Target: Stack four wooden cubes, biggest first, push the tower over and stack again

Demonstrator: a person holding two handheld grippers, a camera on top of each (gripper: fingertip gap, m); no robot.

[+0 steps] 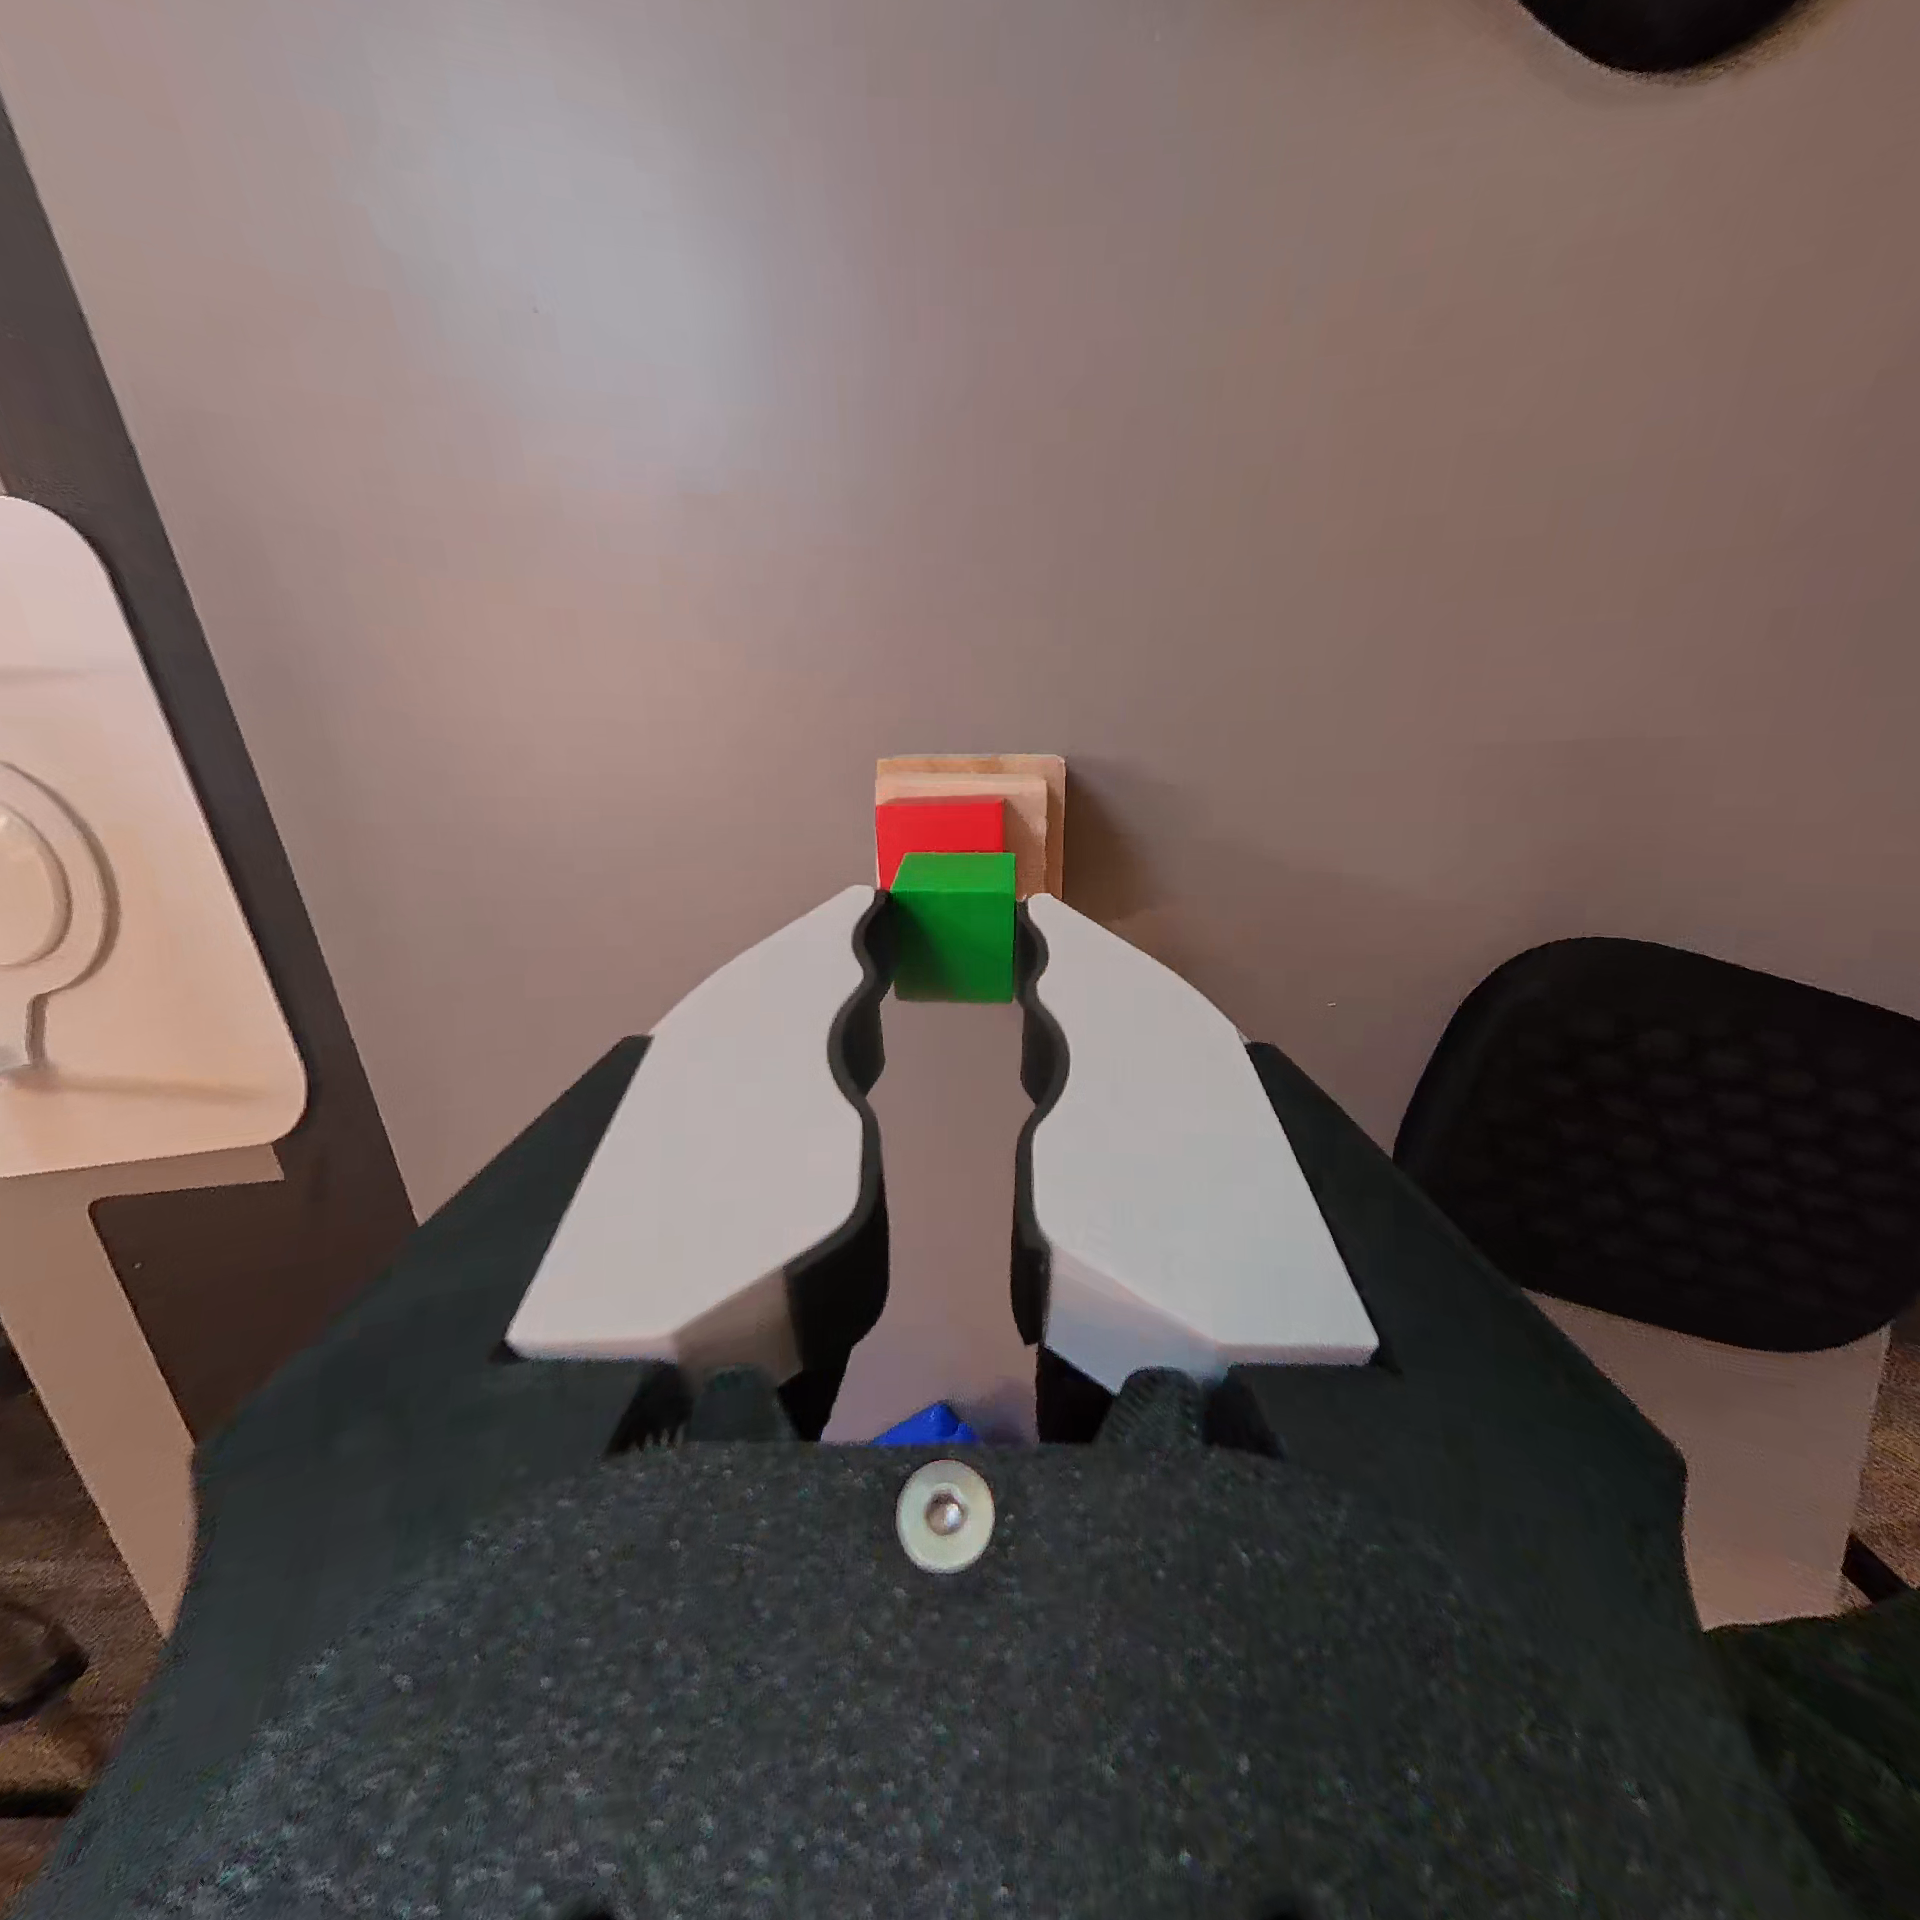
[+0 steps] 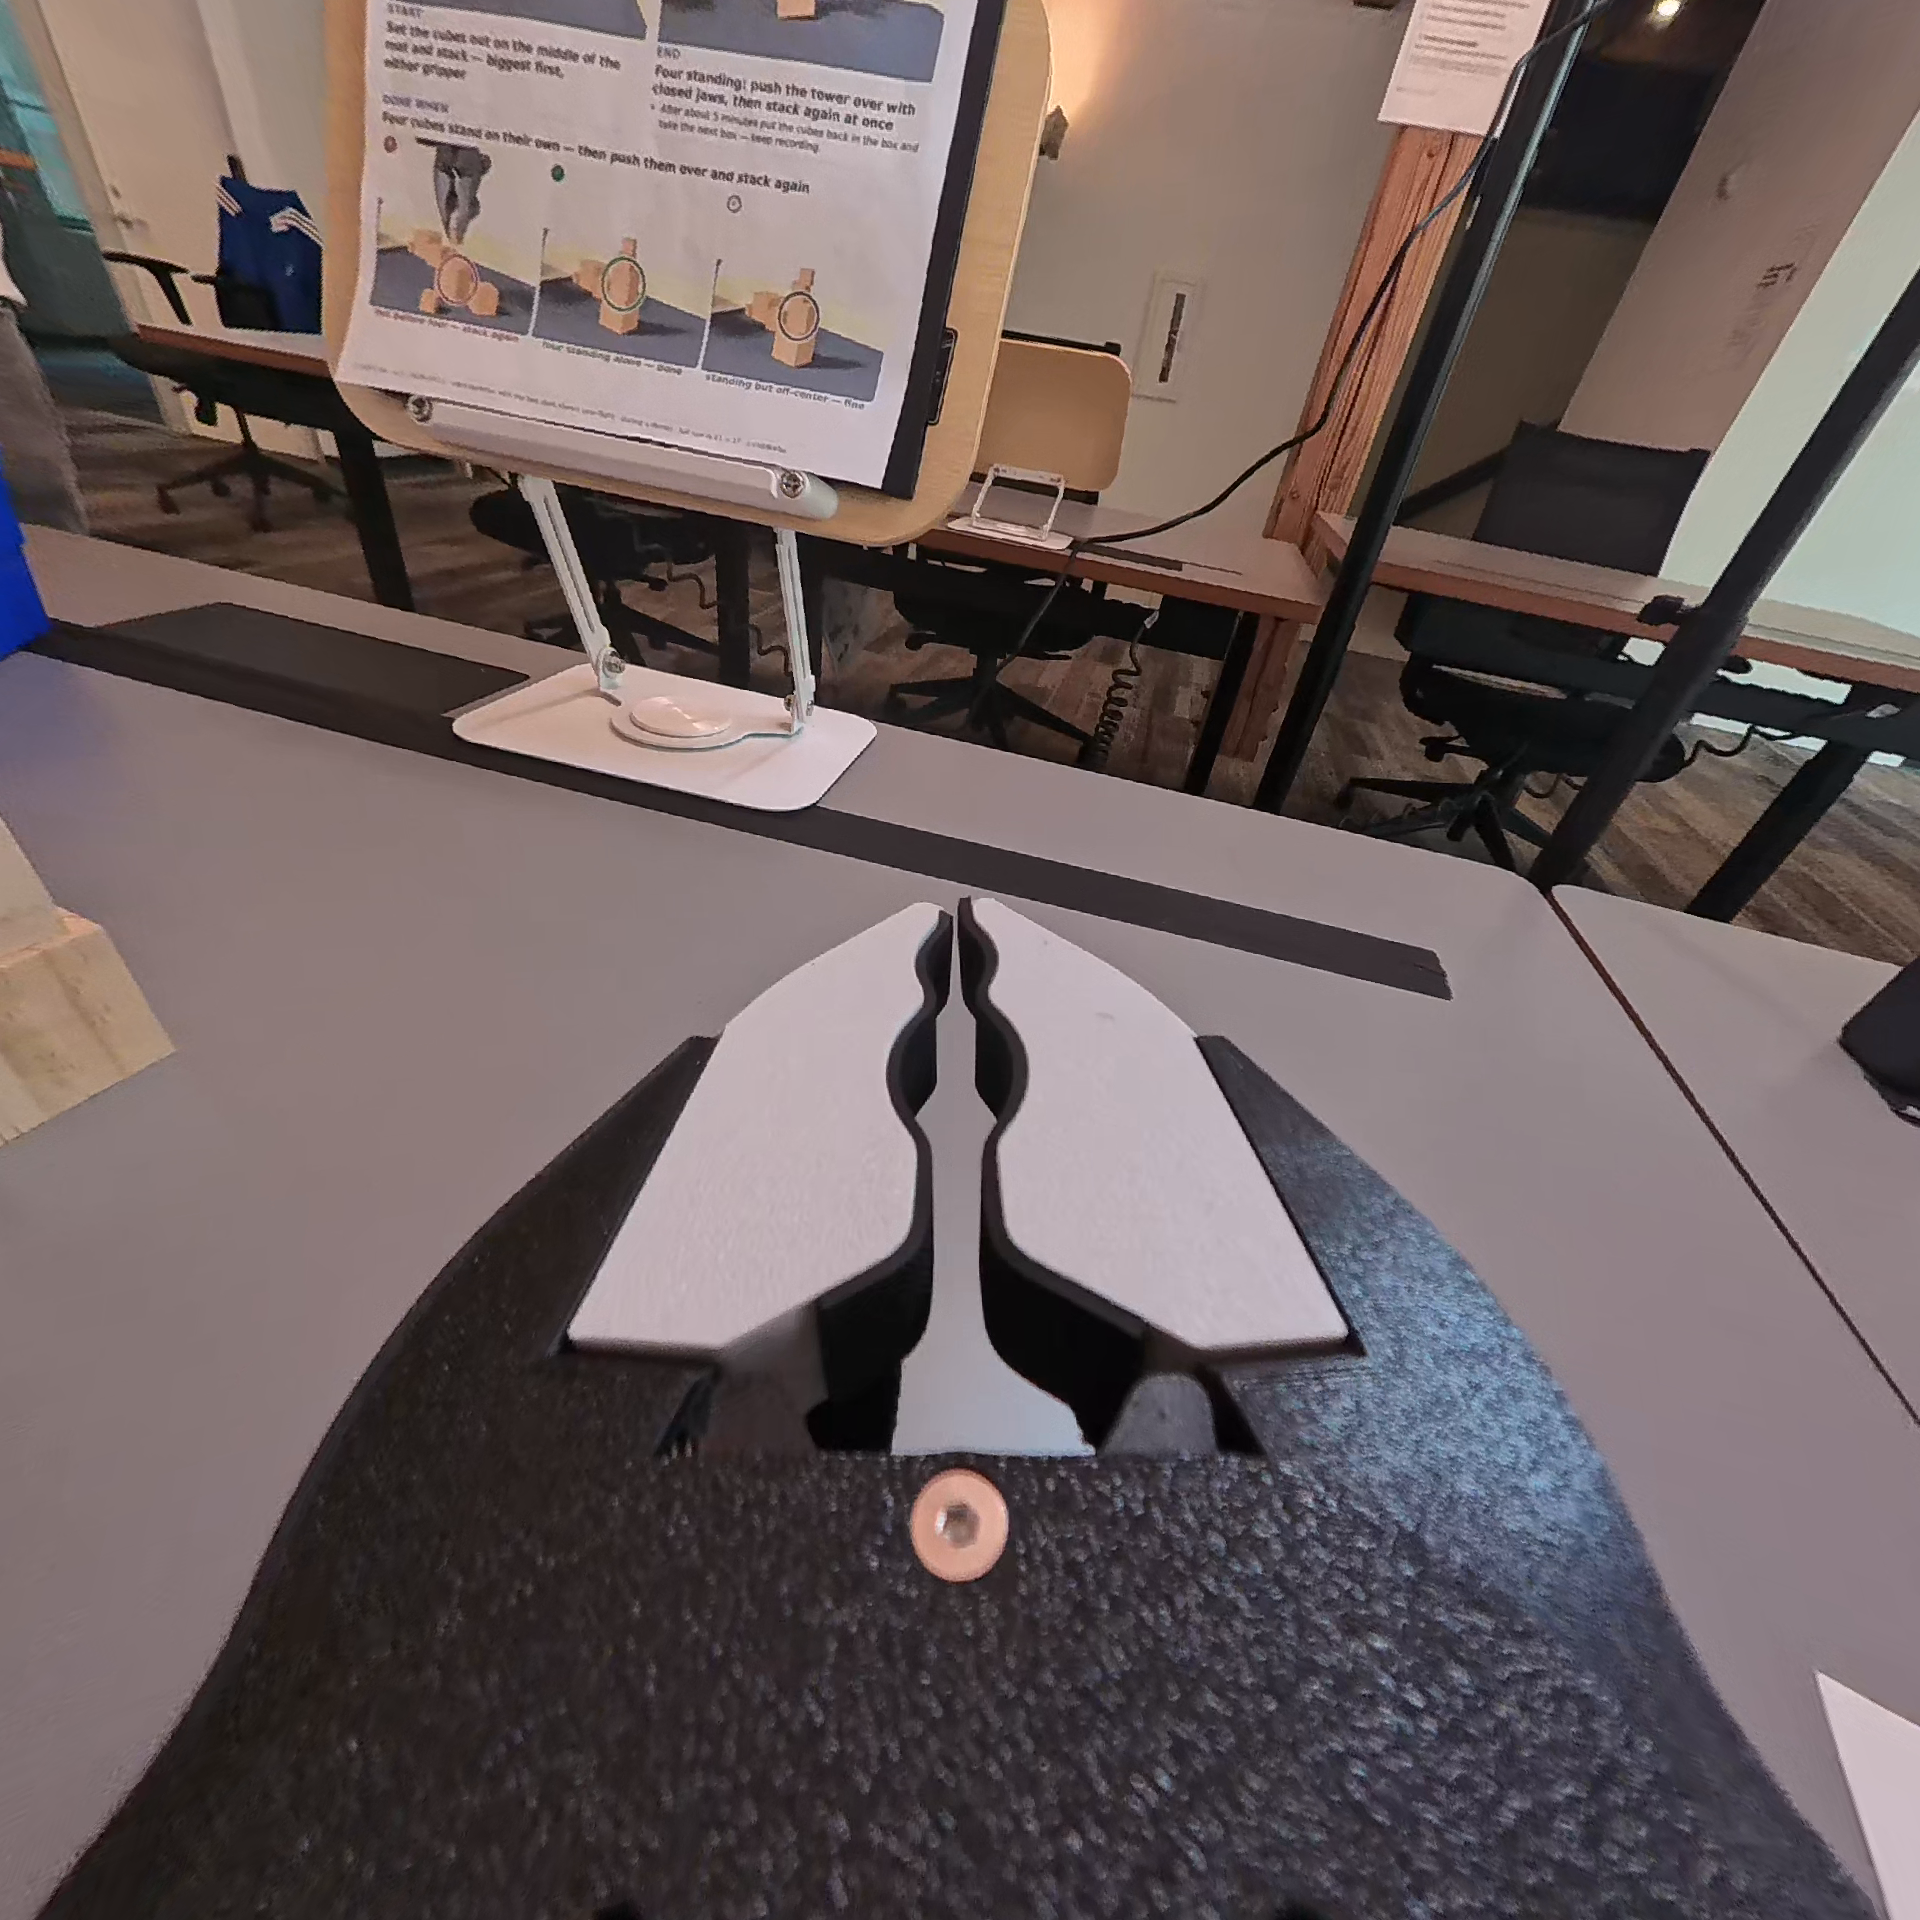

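In the left wrist view I look down on a stack: a red cube [image 1: 935, 836] on two stepped wooden blocks [image 1: 1042, 831] on the grey table [image 1: 623, 520]. My left gripper [image 1: 951, 906] is shut on a green cube [image 1: 954, 925], with both dark pads pressed on its sides, right over the red cube. I cannot tell whether the green cube rests on the red one. A bit of a blue thing [image 1: 925, 1425] shows under the gripper's body. My right gripper [image 2: 956, 914] is shut and empty, low over the grey table [image 2: 416, 987].
A white stand [image 2: 665, 748] holding a printed sheet stands at the table's far side on a black strip [image 2: 1039, 862]. A pale wooden block [image 2: 52, 997] is at the left edge. A black chair [image 1: 1662, 1143] lies beyond the table edge. White paper [image 2: 1881, 1787] lies bottom right. Spacing between my two grippers at the tips: around 30 centimetres. The pale wooden block [image 2: 52, 997] is about 10 centimetres from my left fingertips and 25 centimetres from my right.
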